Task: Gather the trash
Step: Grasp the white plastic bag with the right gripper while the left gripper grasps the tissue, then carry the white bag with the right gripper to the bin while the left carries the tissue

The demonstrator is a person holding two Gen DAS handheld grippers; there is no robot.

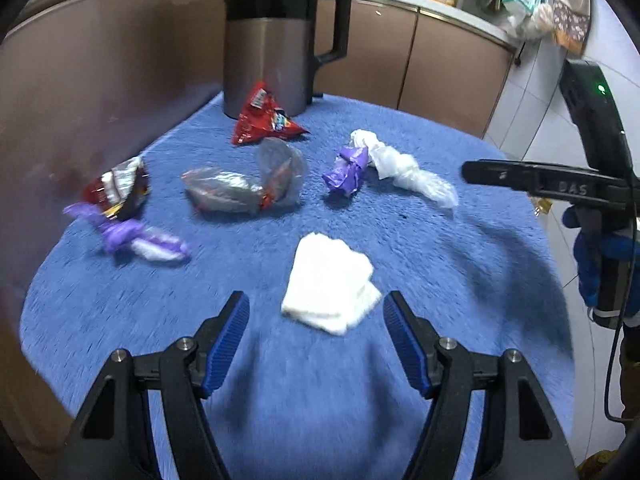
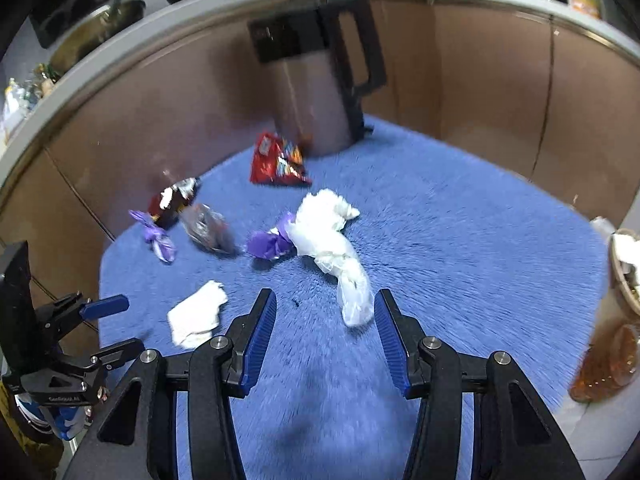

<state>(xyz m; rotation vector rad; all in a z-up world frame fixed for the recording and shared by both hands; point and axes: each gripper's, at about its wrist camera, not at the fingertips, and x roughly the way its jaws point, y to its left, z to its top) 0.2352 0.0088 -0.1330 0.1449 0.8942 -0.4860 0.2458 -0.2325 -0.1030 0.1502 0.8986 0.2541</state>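
Note:
Trash lies scattered on a blue fluffy cloth (image 1: 460, 280). My left gripper (image 1: 316, 302) is open just above the cloth, and a folded white tissue (image 1: 330, 288) lies right ahead between its fingertips, untouched. My right gripper (image 2: 325, 296) is open and empty. The near end of a twisted white plastic bag (image 2: 332, 240) lies by its right fingertip. Farther back are a purple wrapper (image 2: 268, 244), a silver wrapper (image 1: 240, 188), a red snack packet (image 1: 262, 120), a dark red packet (image 1: 118, 190) and a purple-white wrapper (image 1: 136, 238).
A tall steel kettle (image 1: 272, 40) with a black handle stands at the back of the cloth, in front of brown cabinet fronts. A basket (image 2: 624, 276) and an amber plastic object (image 2: 608, 364) sit off the cloth's right edge. A blue-gloved hand (image 1: 588, 264) holds the right gripper.

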